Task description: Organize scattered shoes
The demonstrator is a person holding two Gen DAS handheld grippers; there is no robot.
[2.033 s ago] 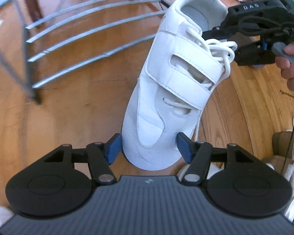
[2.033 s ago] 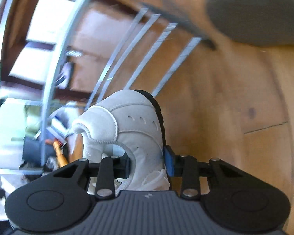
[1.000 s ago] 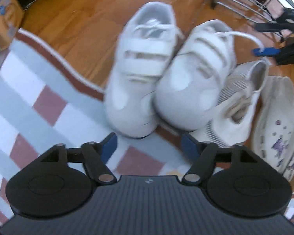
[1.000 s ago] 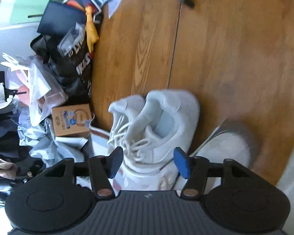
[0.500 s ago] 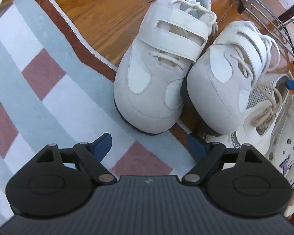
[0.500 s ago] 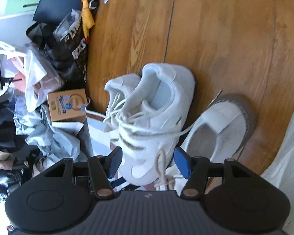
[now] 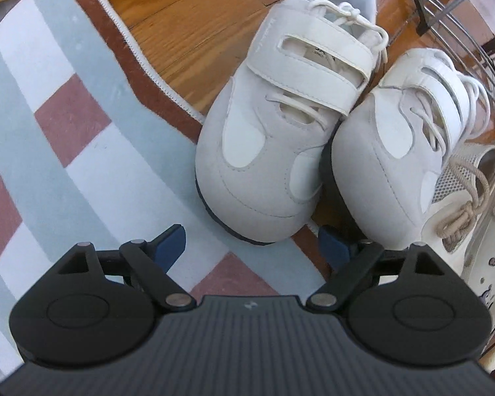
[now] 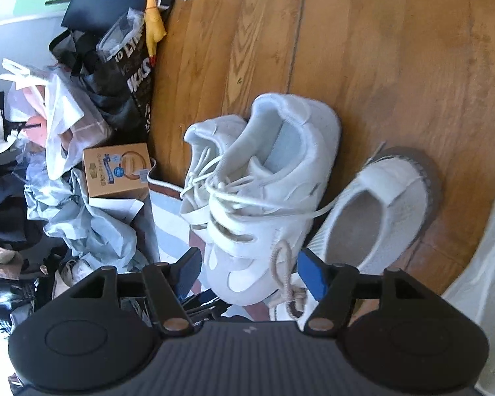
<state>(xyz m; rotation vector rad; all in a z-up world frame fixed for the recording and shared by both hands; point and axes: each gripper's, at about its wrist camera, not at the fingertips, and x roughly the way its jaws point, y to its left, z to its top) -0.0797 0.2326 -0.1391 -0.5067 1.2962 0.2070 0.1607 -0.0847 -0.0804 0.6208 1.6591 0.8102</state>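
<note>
Pair of 2 white sneakers (image 7: 264, 151) set toe-on-rug (image 7: 66, 151); beside them, others unsorted. Left tongs (image 7: 250, 247) apart, empty; right tongs (image 8: 249, 272) opening, empty.

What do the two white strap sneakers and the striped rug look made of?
White strap sneakers: probably matte suede-like toes with smoother leather-look panels and straps; the nap looks soft and stitched seams show. Striped rug: seemingly flat-woven textile, fuzzy surface, corded white edge.

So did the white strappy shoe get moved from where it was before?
Yes. The white strap shoe was held up in front of the metal shoe rack; now it sits down with its toe on the striped rug, beside its twin.
</note>
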